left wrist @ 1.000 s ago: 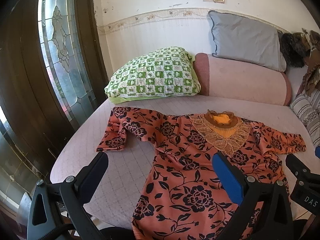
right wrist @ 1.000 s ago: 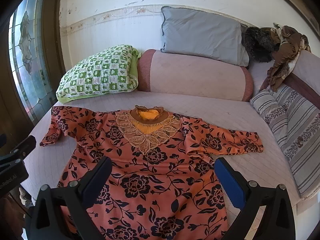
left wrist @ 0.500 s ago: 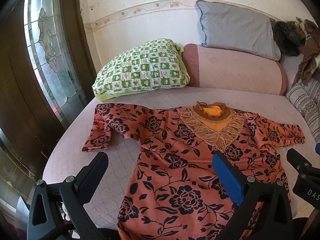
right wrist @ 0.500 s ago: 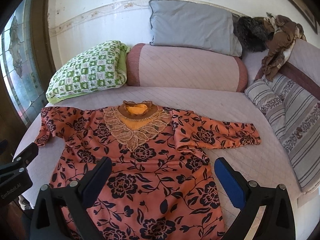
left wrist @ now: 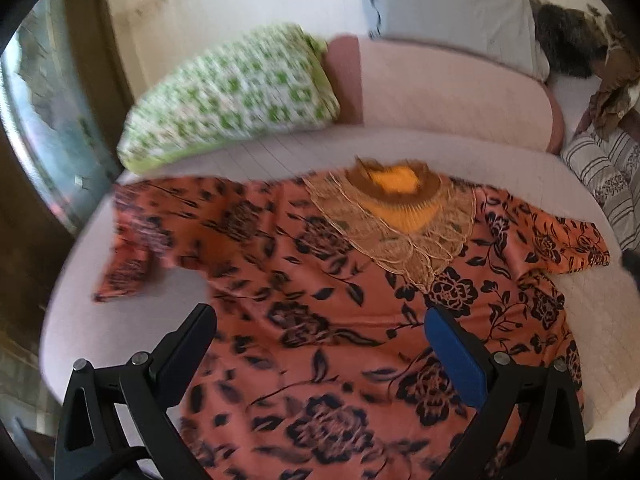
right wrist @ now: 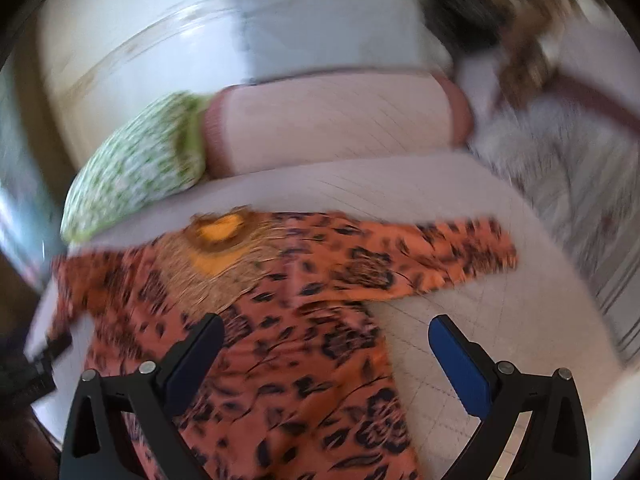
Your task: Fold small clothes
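Note:
An orange blouse with black flowers [left wrist: 328, 304] [right wrist: 296, 320] lies spread flat on the pink bed, sleeves out to both sides, with a lace yoke and yellow neckline [left wrist: 396, 184] [right wrist: 220, 232] at the far end. My left gripper [left wrist: 320, 320] hovers open over the blouse's body, nothing between its fingers. My right gripper [right wrist: 324, 328] is also open, above the blouse's right side and the bare mattress beside it, below the right sleeve [right wrist: 456, 256]. The left sleeve [left wrist: 132, 248] is partly folded under. Both views are motion-blurred.
A green checked pillow [left wrist: 232, 92], a pink bolster [left wrist: 448, 92] and a grey pillow [left wrist: 452, 20] line the wall. Striped cushions [left wrist: 604, 172] and a heap of brown clothes [left wrist: 612, 68] sit at the right. A stained-glass door [left wrist: 36, 92] stands left of the bed edge [left wrist: 64, 320].
Both grippers have moved forward and lower over the blouse, which now fills more of each view. The right gripper has swung to the right, toward the right sleeve. Both stay open.

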The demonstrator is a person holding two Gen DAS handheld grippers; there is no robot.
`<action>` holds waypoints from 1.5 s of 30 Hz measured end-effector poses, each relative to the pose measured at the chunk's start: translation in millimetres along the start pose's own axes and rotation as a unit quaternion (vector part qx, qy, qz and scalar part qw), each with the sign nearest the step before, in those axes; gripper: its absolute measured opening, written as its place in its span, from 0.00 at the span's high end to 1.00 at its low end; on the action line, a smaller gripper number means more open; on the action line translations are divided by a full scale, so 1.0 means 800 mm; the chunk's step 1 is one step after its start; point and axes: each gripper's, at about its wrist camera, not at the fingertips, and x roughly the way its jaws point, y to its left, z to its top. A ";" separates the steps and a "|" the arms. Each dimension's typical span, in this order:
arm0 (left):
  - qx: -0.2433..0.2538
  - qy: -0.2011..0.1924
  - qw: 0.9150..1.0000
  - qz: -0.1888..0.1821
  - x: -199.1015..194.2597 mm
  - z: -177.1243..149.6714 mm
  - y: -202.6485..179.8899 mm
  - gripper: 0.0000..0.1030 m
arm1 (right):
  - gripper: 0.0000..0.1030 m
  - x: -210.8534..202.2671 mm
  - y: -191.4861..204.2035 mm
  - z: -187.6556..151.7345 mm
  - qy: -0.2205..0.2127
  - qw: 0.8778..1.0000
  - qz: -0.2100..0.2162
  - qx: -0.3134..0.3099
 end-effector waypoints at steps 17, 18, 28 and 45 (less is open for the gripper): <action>-0.027 -0.015 0.999 0.027 0.115 0.025 0.017 0.00 | 0.26 0.236 -0.283 -0.004 0.049 0.899 0.084 0.427; -0.036 -0.014 0.999 0.026 0.117 0.027 0.023 0.00 | 0.33 0.242 -0.285 0.003 0.037 0.905 0.076 0.418; -0.080 -0.028 0.994 0.073 0.115 0.039 0.070 0.00 | 0.92 0.197 -0.260 0.027 -0.044 0.926 0.083 0.365; -0.165 -0.045 0.977 0.129 0.076 0.008 0.223 0.00 | 0.92 0.135 0.174 0.027 0.045 0.900 0.390 0.188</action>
